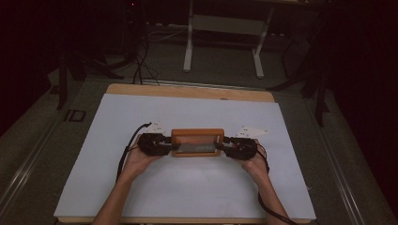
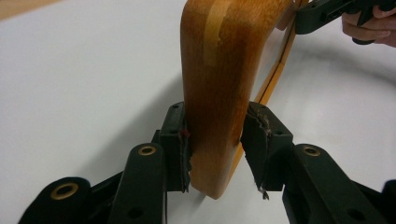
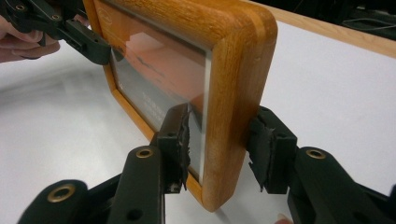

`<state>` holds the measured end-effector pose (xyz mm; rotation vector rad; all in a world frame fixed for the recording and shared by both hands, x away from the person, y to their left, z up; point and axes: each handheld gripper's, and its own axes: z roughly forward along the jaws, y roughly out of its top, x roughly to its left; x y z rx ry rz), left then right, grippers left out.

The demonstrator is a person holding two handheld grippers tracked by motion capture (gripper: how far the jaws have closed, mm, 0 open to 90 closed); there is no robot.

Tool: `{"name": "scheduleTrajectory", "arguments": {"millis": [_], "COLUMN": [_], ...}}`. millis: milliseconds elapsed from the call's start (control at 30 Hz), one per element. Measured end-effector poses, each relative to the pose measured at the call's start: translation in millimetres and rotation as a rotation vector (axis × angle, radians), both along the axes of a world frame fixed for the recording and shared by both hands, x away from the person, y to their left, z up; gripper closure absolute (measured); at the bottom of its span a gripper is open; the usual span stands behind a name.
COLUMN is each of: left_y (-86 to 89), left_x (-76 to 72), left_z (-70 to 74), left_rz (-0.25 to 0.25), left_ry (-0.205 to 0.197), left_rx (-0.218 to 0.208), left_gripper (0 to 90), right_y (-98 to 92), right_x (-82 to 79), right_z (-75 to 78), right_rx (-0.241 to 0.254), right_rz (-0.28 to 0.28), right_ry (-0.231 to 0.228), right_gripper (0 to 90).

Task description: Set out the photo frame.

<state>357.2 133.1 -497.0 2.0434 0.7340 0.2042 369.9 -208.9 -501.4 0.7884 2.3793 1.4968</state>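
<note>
A rectangular wooden picture frame [image 1: 197, 142] with an orange-brown rim and a glass front stands between the two tools, gripped at both short ends. The left hand-held gripper [image 1: 165, 144] is clamped on the frame's rounded end; in the left gripper view its torn pads [image 2: 183, 149] press the wood [image 2: 219, 93] from either side, and the frame runs straight ahead of it toward the other tool. The right hand-held gripper [image 1: 224, 145] is likewise clenched on the opposite end: in the right gripper view one pad [image 3: 180, 140] sits on the glass face and the other on the back of the rim [image 3: 233, 84]. The frame seems to be upright on its long edge, its lower corner right at the white sheet [image 1: 187, 187] covering the bench, though I cannot tell whether it rests there or hangs just off it. As I judge it, the grasp is done and secure on both sides; what remains is to carry or settle the frame where it belongs and then let go, keeping both ends level so the glass takes no twist.
</note>
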Motion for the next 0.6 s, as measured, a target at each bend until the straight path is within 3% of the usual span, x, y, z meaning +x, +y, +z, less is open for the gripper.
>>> {"name": "scheduleTrajectory", "arguments": {"millis": [267,600], "left_y": [4.8,10.9], "left_x": [0.8,2.4], "left_z": [-8.8,-11.3], "left_rz": [-0.021,-0.007], "left_ry": [0.069,0.094], "left_rx": [-0.013,-0.035], "left_gripper": [62.6,61.0], "right_y": [2.3,3.9], "right_x": [-4.5,-6.1], "right_z": [-5.1,-11.1], "right_rx": [-0.008,0.009], "right_rz": [0.009,0.022], "right_ry": [0.044,0.092], "right_gripper": [61.0,63.0]}}
